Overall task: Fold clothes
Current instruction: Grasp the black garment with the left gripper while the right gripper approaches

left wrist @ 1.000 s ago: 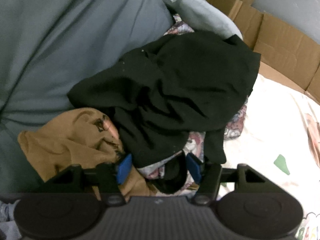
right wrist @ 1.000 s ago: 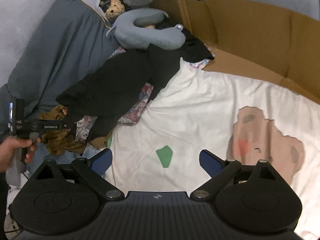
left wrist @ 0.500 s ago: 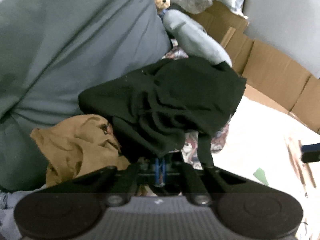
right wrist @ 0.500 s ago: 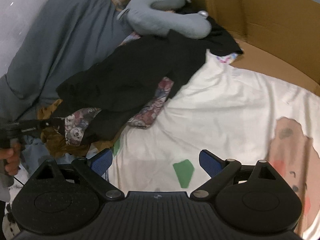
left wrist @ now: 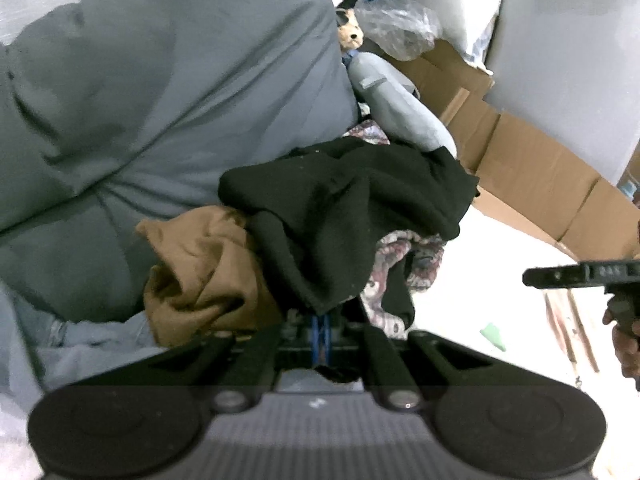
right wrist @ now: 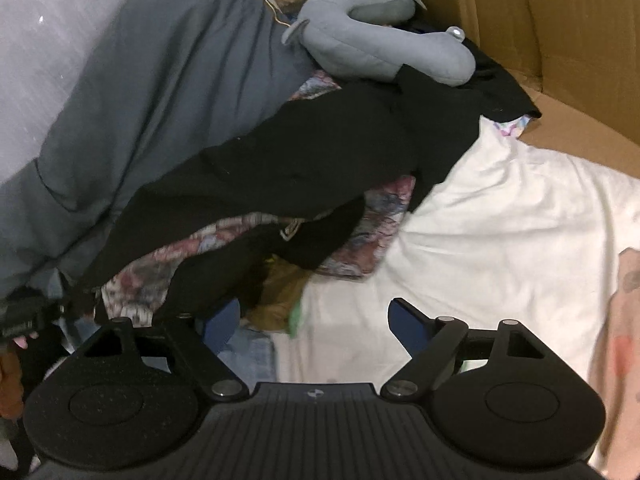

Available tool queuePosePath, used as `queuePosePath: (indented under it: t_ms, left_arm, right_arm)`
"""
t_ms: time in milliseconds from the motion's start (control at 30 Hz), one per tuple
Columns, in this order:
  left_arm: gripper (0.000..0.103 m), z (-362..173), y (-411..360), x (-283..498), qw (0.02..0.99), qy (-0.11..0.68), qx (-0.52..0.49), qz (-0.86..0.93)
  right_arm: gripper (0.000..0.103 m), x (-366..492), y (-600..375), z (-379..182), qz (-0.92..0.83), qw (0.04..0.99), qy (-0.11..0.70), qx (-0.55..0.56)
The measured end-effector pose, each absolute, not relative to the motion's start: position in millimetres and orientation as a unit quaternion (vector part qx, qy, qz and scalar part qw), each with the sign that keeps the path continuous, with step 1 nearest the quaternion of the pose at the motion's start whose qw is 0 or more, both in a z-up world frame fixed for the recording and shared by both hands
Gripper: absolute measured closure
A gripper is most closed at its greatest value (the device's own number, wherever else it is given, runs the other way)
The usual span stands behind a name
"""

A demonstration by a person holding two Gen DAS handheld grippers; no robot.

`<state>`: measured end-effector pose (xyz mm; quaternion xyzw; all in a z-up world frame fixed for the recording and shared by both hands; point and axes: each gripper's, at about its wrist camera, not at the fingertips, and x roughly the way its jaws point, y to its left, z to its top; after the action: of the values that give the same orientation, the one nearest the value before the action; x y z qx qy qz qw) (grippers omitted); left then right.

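Left gripper [left wrist: 320, 330] pinches black garment [left wrist: 352, 208] hem; right gripper [right wrist: 310, 318] wide. Risk: brown shirt [left wrist: 200, 264] drags along, tangled left.

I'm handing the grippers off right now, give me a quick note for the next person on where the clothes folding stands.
Left gripper: shut on the hem of the black garment, pulling it off the pile.
Right gripper: open, holding nothing, near the pile's front edge above the white sheet.
Pile: the black garment lies on top of a patterned garment and a brown garment, against the grey pillow, with a grey neck pillow on its far end.
Done: nothing folded yet.
Left: draw the black garment onto the sheet, spread and fold it, then the others.
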<state>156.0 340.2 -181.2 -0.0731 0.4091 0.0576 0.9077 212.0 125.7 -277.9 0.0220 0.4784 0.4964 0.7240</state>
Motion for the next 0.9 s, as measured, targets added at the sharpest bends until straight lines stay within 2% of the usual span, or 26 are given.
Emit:
queuePosePath:
  t_ms: [100,533,667,800,900]
  left_arm:
    - [0.101,-175,345,144,0.906,0.410,-0.087,0.061]
    - [0.101,-137,354,102,0.911,0.394,-0.107,0.062]
    - [0.101,-126,352,99,0.916,0.384,-0.106,0.057]
    - [0.101,-115,349,97,0.919,0.376,-0.106,0.048]
    - [0.101,-106,346,94,0.922,0.370,-0.107,0.041]
  right_arm:
    - [0.019,212,130,-278,0.494,0.724,0.480,0.040]
    - [0.018,160,156,-289,0.563,0.695,0.445,-0.054]
    - [0.015,123,164,-291,0.611,0.660,0.426,-0.102]
    - [0.015,94,172,-290,0.613,0.679,0.369,-0.164]
    - [0.015,89,180,-293,0.609,0.687,0.361,-0.166]
